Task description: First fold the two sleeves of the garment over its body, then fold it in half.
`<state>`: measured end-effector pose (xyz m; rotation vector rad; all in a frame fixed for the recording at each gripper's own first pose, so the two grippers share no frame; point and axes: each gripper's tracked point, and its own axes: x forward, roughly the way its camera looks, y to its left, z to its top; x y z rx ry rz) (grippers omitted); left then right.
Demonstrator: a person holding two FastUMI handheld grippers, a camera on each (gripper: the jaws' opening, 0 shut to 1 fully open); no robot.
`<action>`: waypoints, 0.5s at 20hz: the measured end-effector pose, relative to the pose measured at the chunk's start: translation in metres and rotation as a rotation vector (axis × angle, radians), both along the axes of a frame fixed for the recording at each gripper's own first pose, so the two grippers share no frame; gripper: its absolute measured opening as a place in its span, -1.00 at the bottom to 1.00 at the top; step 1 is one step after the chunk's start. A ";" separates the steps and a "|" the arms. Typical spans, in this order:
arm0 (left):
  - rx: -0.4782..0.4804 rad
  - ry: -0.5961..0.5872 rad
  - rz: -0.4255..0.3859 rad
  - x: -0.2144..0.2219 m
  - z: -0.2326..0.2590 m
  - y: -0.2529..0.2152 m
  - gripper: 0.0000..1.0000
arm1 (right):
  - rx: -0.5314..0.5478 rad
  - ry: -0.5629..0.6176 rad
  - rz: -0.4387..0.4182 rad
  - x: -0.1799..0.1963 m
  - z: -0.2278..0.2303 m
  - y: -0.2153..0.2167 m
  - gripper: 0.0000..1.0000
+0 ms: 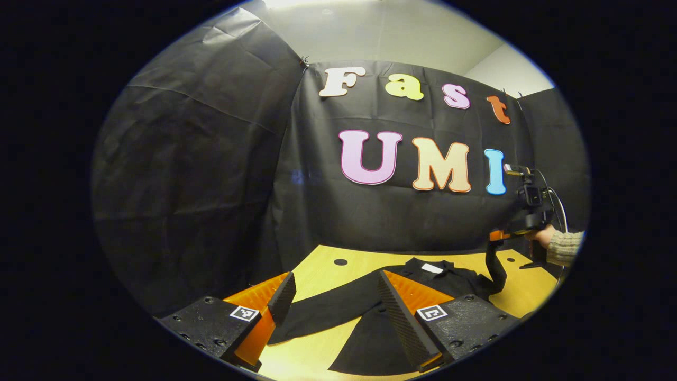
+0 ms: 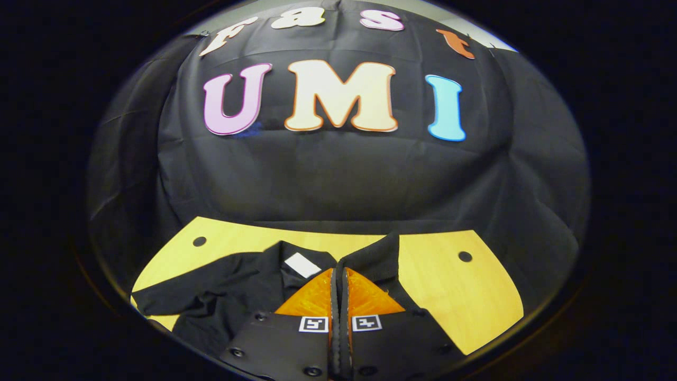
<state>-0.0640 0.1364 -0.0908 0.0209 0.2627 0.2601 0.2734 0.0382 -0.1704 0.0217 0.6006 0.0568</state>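
Left gripper view: the left gripper (image 1: 333,296) is held with jaws wide apart above the garment (image 1: 365,296), which is spread on the table (image 1: 317,270) with one sleeve (image 1: 317,315) stretched out flat. The right gripper (image 1: 497,275) is seen farther off, a strip of black cloth hanging at its tip. In the right gripper view its fingers (image 2: 338,286) are pressed together; whether cloth is pinched cannot be told. The fabric is judged light, limp and easily bunched; a sleeve is best taken at its cuff edge.

black cloth wall (image 1: 211,159), light wooden table (image 2: 439,275) with round holes, pale ceiling (image 1: 381,32)
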 end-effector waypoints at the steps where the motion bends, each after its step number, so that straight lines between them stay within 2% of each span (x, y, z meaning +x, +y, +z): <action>1: -0.001 0.005 0.004 0.000 -0.002 0.004 0.83 | 0.002 -0.009 0.023 0.006 0.004 0.015 -0.96; 5: 0.010 0.023 0.023 -0.001 -0.008 0.021 0.84 | -0.008 -0.039 0.124 0.031 0.019 0.078 -0.96; 10: 0.003 0.064 0.043 -0.001 -0.027 0.035 0.84 | -0.020 -0.040 0.227 0.046 0.005 0.148 -0.96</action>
